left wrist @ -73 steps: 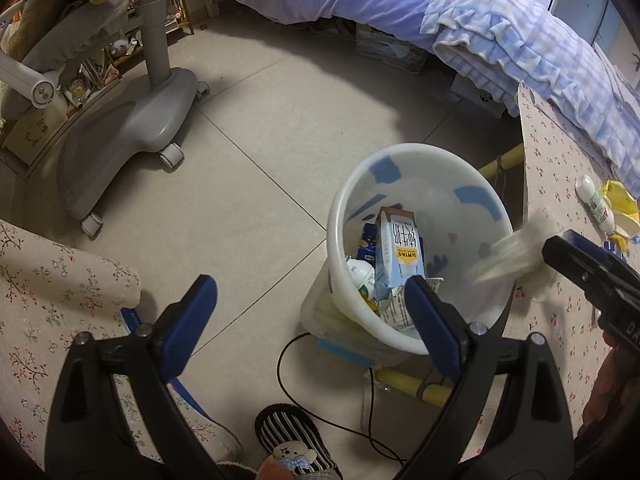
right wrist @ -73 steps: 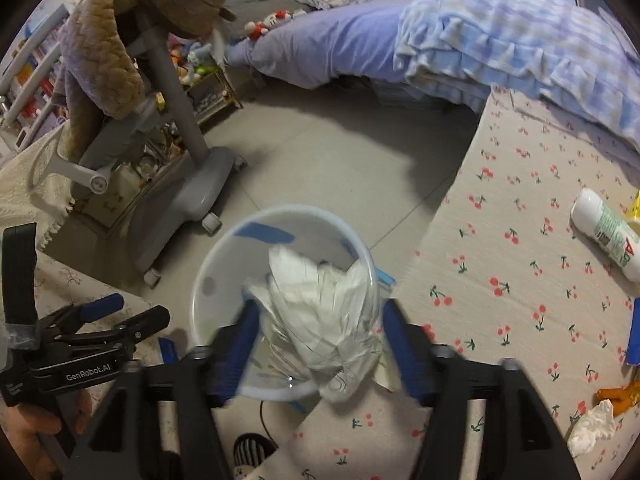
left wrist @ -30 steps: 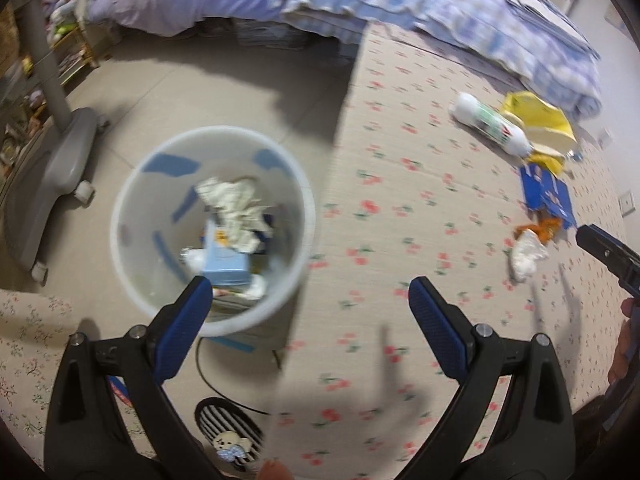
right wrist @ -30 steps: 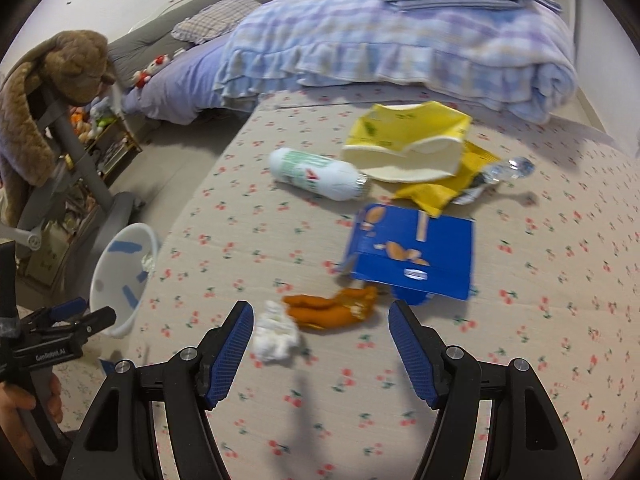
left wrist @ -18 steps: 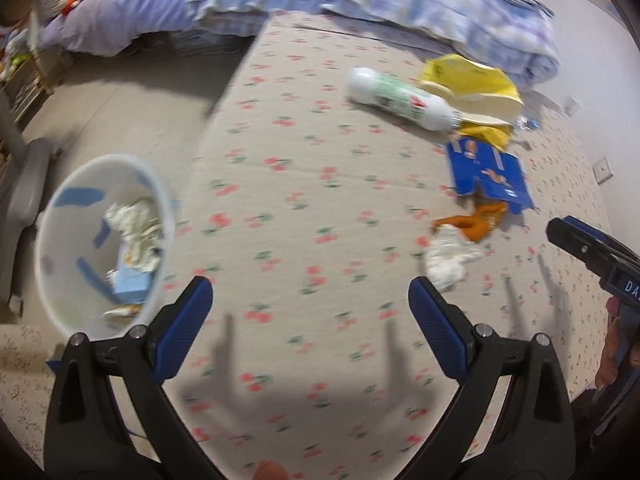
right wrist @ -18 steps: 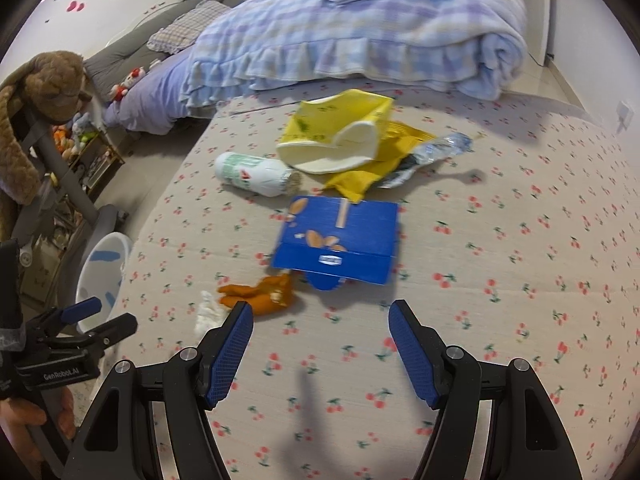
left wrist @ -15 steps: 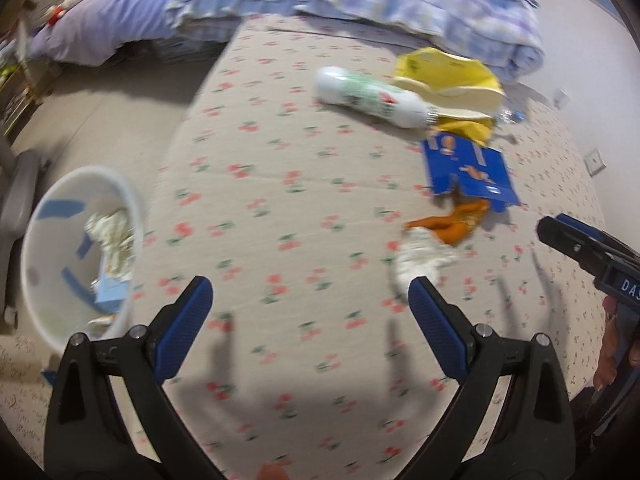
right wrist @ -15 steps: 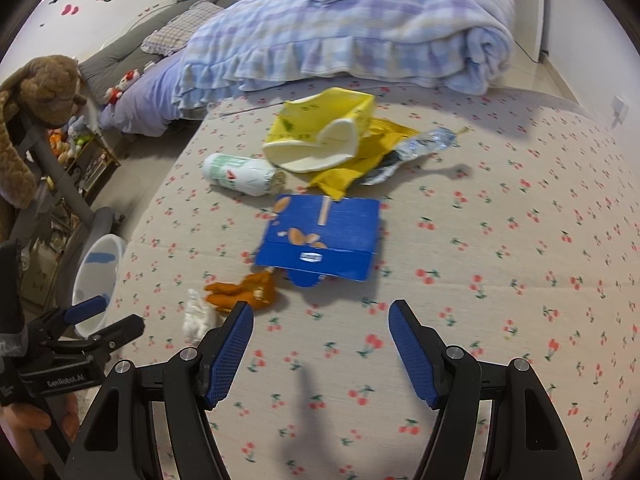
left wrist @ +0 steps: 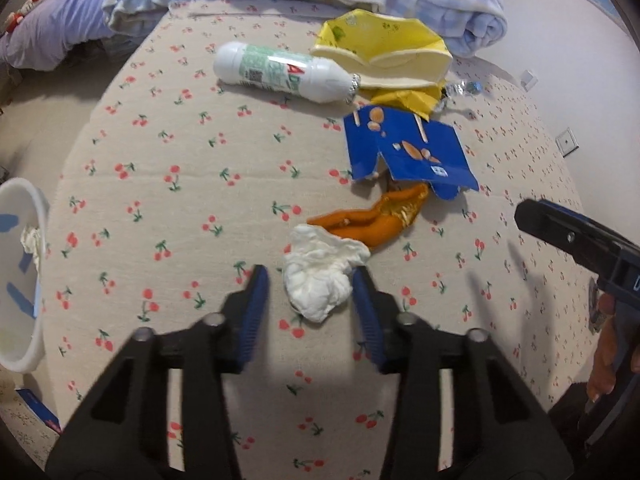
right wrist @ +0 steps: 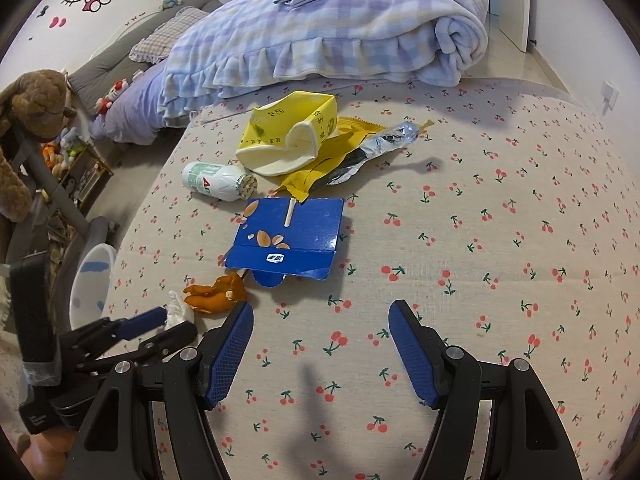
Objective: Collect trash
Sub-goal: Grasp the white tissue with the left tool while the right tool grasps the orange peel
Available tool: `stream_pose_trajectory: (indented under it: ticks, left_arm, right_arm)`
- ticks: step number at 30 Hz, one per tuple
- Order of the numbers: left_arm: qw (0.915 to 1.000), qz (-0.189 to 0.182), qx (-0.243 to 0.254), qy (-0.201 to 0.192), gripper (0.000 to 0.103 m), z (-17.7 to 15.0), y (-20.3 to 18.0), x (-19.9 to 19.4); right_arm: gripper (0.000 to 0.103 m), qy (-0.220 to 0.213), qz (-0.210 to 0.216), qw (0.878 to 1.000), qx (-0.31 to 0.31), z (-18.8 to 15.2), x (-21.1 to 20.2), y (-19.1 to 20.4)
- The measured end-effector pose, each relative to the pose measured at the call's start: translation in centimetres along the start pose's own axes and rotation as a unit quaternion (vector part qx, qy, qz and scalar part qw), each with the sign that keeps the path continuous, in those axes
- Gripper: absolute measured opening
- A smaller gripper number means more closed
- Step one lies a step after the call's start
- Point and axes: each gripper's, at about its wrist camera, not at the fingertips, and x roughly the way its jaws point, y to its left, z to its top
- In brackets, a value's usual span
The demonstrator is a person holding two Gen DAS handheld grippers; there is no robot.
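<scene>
My left tool (left wrist: 310,280), low in the centre of its own view, has just been closing its jaws around the crumpled white tissue (left wrist: 320,276). The right pad touches the wad's edge; the left pad stands just apart from it, so I count no grip yet. The tissue lies on the cherry-print tabletop (left wrist: 180,168), touching the orange peel (left wrist: 372,216) above it. My right tool (right wrist: 320,346) hangs at the bottom of its view, jaws wide and empty over bare cloth, below the blue carton (right wrist: 292,240). The white bin (left wrist: 16,280) sits at the left edge of the left view.
</scene>
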Motion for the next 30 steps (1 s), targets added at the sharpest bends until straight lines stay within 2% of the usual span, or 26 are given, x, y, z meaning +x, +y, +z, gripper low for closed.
stream_pose_trajectory:
  ticks: [4, 8, 22, 30]
  left_arm:
    - [1.0, -0.004, 0.005, -0.006, 0.024, 0.2, 0.0, -0.5]
    - [0.9999, 0.0, 0.003, -0.01, 0.023, 0.0, 0.8, -1.4]
    - [0.9984, 0.008, -0.051, -0.025, 0.023, -0.8, 6.2, -3.8]
    - [0.9979, 0.009, -0.059, -0.027, 0.023, -1.4, 7.9, -4.8]
  right_arm:
    - [0.072, 0.002, 0.0, 1.0, 0.0, 0.0, 0.3, 0.1]
    - [0.072, 0.007, -0.001, 1.0, -0.004, 0.2, 0.9, 0.8]
    - [0.072, 0.031, 0.027, 0.999, -0.002, 0.4, 4.8, 4.3]
    - [0.069, 0.033, 0.034, 0.999, -0.007, 0.5, 6.6, 5.6]
